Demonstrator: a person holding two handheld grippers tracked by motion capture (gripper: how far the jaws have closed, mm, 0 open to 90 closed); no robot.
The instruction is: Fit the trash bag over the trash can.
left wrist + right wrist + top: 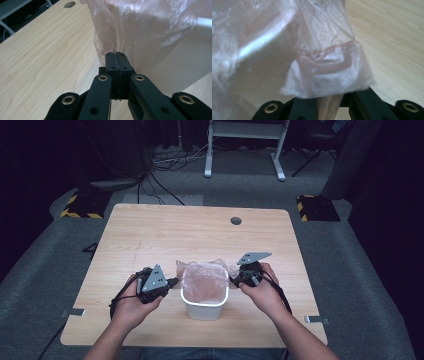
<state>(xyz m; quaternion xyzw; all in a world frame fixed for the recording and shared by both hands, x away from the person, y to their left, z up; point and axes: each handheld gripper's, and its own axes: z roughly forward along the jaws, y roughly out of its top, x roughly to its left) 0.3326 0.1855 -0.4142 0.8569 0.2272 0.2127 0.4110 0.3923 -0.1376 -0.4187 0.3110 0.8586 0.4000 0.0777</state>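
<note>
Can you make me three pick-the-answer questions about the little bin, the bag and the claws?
1. Where does the white bin stand?
A. on the floor
B. on the wooden table, between the two claws
C. on the far edge by the round hole

2. What colour is the plastic bag in the bin?
A. see-through pink
B. solid black
C. bright green

3. How does the left claw stand?
A. wide open
B. lying flat on the table, let go
C. shut, tips pressed together at the bag's edge

Answers:
1 B: in the high view the bin sits on the table with the left claw on one side and the right claw on the other.
2 A: the film looks pale pink and you can see through it.
3 C: in the left gripper view the two black tips meet with no gap.
</note>
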